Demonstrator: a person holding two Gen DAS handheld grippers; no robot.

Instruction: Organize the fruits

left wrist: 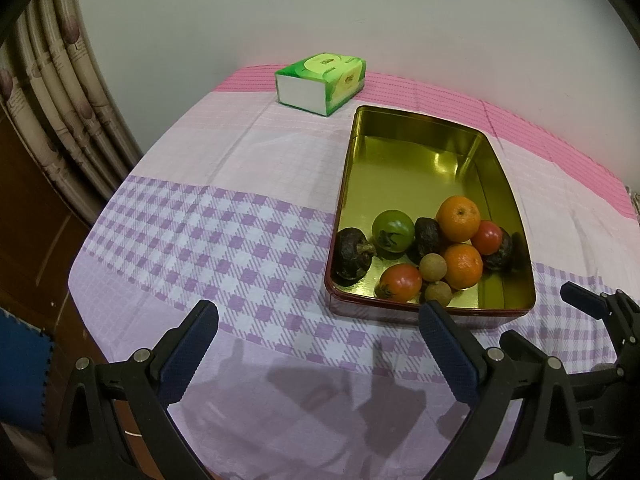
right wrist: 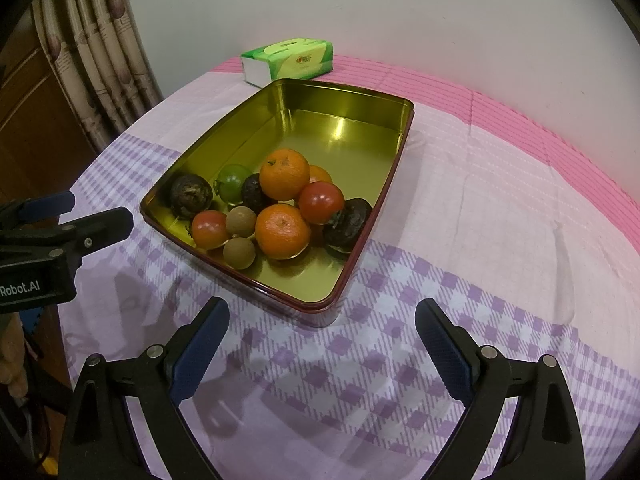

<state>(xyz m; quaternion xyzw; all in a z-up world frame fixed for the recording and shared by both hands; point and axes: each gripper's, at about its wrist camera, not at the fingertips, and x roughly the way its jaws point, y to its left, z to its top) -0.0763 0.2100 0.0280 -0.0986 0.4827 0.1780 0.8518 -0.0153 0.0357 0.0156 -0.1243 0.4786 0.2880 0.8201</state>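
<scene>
- My left hand-held gripper (left wrist: 318,334) hangs over the tabletop (left wrist: 224,240) with its fingers wide apart and nothing in it. I think it waits low and close so it can reach in fast.
- My right hand-held gripper (right wrist: 322,334) is wide apart too, and it holds nothing. It points at the near corner of the gold tin (right wrist: 360,128).
- All the fruits sit bunched at the near end of the tin, touching each other. That is likely because this end is easy to reach.
- The front orange (right wrist: 283,232) and a red tomato (right wrist: 321,202) sit on top. One more orange is mostly hidden behind them.
- I cannot tell what the dark wrinkly fruits (left wrist: 352,254) are.
- The far end of the tin is bare.
- The green tissue box (left wrist: 320,82) sits behind, just off the tin's far corner.
</scene>
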